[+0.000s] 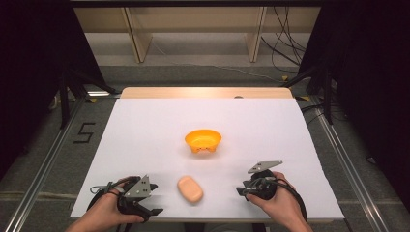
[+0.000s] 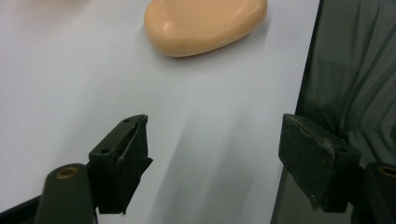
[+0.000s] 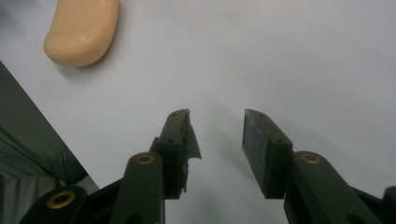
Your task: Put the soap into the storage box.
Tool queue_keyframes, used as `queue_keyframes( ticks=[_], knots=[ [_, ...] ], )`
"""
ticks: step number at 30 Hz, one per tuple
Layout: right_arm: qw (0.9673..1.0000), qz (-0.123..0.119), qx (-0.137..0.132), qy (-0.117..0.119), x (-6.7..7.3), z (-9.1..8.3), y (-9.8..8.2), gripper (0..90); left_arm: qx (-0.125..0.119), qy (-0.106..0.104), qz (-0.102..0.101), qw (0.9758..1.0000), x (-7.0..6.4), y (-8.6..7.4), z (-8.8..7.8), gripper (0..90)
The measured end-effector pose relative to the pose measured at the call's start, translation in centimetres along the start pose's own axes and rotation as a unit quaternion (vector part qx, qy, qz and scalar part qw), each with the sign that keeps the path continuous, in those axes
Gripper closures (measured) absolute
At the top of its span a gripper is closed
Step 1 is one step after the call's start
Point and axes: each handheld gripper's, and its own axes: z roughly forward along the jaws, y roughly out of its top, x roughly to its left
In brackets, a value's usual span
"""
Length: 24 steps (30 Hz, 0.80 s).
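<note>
A peach-coloured bar of soap (image 1: 190,189) lies flat on the white table (image 1: 145,130) near the front edge, between the two hands. An orange bowl (image 1: 203,140) stands upright behind it at the table's middle. My left gripper (image 1: 153,205) rests at the front left, jaws wide apart and empty; in its own view the soap (image 2: 205,24) lies ahead of the open left gripper (image 2: 215,161). My right gripper (image 1: 240,191) sits at the front right, pointing left. From its camera the soap (image 3: 81,31) is far off at upper left, and the right gripper (image 3: 217,149) stands open on nothing.
The table's front edge runs just under both hands, with dark cloth (image 2: 355,79) below it. Metal rails (image 1: 43,164) flank the table. Wooden shelf legs (image 1: 138,41) and cables (image 1: 285,48) stand beyond the far edge.
</note>
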Motion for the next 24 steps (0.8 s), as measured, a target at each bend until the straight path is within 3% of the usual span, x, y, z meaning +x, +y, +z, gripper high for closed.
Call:
queue_keyframes(
  ticks=[3, 4, 5, 6, 7, 8, 9, 10, 11, 12, 13, 14, 18, 24],
  knots=[
    [1.0000, 0.003, -0.006, 0.001, 0.0, 0.1, 0.0, 61.2, -0.011, 0.001, -0.012, 0.9999, -0.1, 0.1, 0.2, 22.7],
    [1.0000, -0.004, 0.007, 0.003, 0.0, -0.1, 0.1, 60.7, 0.006, -0.006, 0.014, 0.9999, 0.2, 0.3, 0.1, 22.1],
    [1.0000, -0.004, 0.007, 0.003, 0.0, -0.1, 0.1, 60.7, 0.006, -0.006, 0.014, 0.9999, 0.2, 0.3, 0.1, 21.6],
    [0.9999, -0.011, 0.004, 0.001, -0.1, 0.0, 0.1, 60.6, -0.012, -0.003, -0.005, 0.9999, -0.1, 0.4, 0.4, 21.6],
    [1.0000, -0.007, 0.007, 0.001, 0.0, -0.1, 0.1, 60.6, 0.017, -0.009, 0.034, 0.9992, 0.2, 0.8, 0.2, 21.2],
    [0.9999, -0.008, 0.009, 0.001, 0.0, -0.1, 0.1, 60.5, 0.018, -0.008, 0.035, 0.9992, 0.2, 1.0, 0.3, 20.1],
    [0.9999, -0.009, 0.007, 0.000, 0.0, -0.1, 0.1, 60.5, 0.032, -0.024, 0.042, 0.9984, 0.4, 1.3, 0.3, 19.8],
    [0.9999, -0.014, 0.005, -0.002, -0.1, 0.0, 0.1, 60.3, 0.011, -0.011, 0.028, 0.9995, 0.1, 1.3, 0.5, 19.8],
    [0.9999, -0.008, 0.007, -0.001, 0.0, -0.1, 0.2, 60.2, 0.025, -0.016, 0.047, 0.9984, 0.4, 1.6, 0.4, 19.8],
    [1.0000, -0.008, 0.007, -0.001, -0.1, -0.1, 0.2, 60.2, 0.018, -0.019, 0.037, 0.9990, 0.4, 1.8, 0.6, 19.9],
    [0.9999, -0.012, 0.002, 0.002, -0.1, -0.1, 0.2, 60.2, 0.035, -0.037, 0.046, 0.9976, 0.7, 2.2, 0.5, 20.0],
    [1.0000, -0.007, 0.004, 0.001, -0.1, -0.1, 0.2, 60.1, 0.032, -0.027, 0.046, 0.9980, 0.7, 2.3, 0.7, 20.2],
    [1.0000, -0.004, 0.001, 0.004, -0.3, 0.1, 0.2, 59.7, 0.036, -0.026, 0.058, 0.9973, 1.3, 3.4, 1.0, 20.2],
    [0.9999, -0.004, 0.010, 0.005, -0.4, 0.3, 0.1, 58.5, 0.033, -0.040, 0.076, 0.9958, 1.8, 4.8, 1.5, 20.0]
  ],
)
